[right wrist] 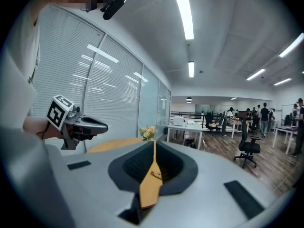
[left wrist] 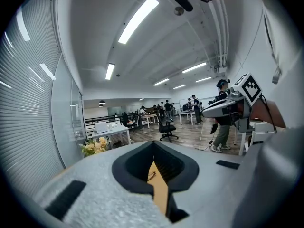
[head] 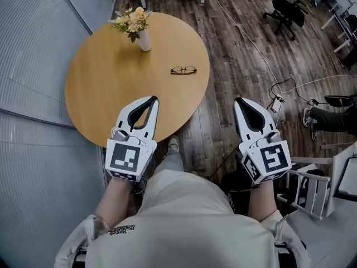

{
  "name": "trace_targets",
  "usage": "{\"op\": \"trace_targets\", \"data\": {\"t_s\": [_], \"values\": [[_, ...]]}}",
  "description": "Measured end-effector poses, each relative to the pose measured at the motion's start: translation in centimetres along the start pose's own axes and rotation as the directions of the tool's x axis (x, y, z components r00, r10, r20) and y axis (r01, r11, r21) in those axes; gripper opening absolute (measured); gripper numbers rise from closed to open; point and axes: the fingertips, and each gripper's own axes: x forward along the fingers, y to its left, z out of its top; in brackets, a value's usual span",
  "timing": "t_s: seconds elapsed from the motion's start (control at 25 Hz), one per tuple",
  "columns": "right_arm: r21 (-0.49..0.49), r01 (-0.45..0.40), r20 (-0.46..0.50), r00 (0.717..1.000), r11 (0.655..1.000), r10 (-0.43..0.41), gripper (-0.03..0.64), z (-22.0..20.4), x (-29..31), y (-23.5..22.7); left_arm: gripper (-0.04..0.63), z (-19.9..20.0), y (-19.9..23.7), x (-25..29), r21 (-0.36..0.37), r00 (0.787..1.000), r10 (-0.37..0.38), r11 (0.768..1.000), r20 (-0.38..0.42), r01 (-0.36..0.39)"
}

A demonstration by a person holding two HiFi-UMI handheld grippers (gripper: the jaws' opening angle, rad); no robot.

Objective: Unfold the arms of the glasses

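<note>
A pair of dark-rimmed glasses (head: 183, 70) lies on the round wooden table (head: 106, 88), near its right edge, arms apparently folded. My left gripper (head: 154, 99) hovers over the table's near edge, shut and empty, well short of the glasses. My right gripper (head: 238, 100) is level with it over the wooden floor, off the table's right side, jaws together with nothing in them. In the left gripper view the glasses (left wrist: 152, 175) show small through the slit of the jaws (left wrist: 153, 144). The right gripper view shows the glasses (right wrist: 155, 174) likewise beyond its tips (right wrist: 154, 141).
A white vase of flowers (head: 136, 24) stands at the table's far side. A frosted glass wall (head: 33, 49) runs along the left. On the right are a white stand (head: 312, 188), a floor cable (head: 279, 88) and a person's shoe (head: 308, 116); an office chair (head: 287, 10) lies beyond.
</note>
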Motion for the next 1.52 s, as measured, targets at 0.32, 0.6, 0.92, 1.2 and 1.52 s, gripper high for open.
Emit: {"op": "trace_targets", "data": {"t_s": [0.32,0.6,0.92,1.2,1.52], "values": [[-0.004,0.025,-0.039,0.999,1.0,-0.026,0.034,1.0,5.9,-0.3,0.023,-0.7,5.3,3.4,-0.012,0.999,-0.036,0.999,-0.003,0.036],[-0.02,0.051,-0.04,0.998,0.999,-0.052,0.034,3.1,9.9,-0.4,0.023,0.0,9.2,5.5,-0.016,0.998,-0.061,0.998,0.022,0.061],[-0.035,0.068,-0.043,0.997,0.997,-0.069,0.034,4.1,12.9,-1.0,0.023,0.1,12.0,7.5,-0.017,0.997,-0.065,0.998,0.033,0.065],[-0.026,0.062,-0.028,0.998,0.998,-0.062,0.034,4.3,13.5,-2.4,0.023,-0.1,12.0,8.6,-0.013,0.998,-0.055,0.998,0.012,0.055],[-0.024,0.046,-0.018,0.999,0.999,-0.047,0.034,4.0,13.0,-5.3,0.023,0.6,11.6,9.4,-0.018,1.0,0.021,1.0,-0.012,-0.021]]}}
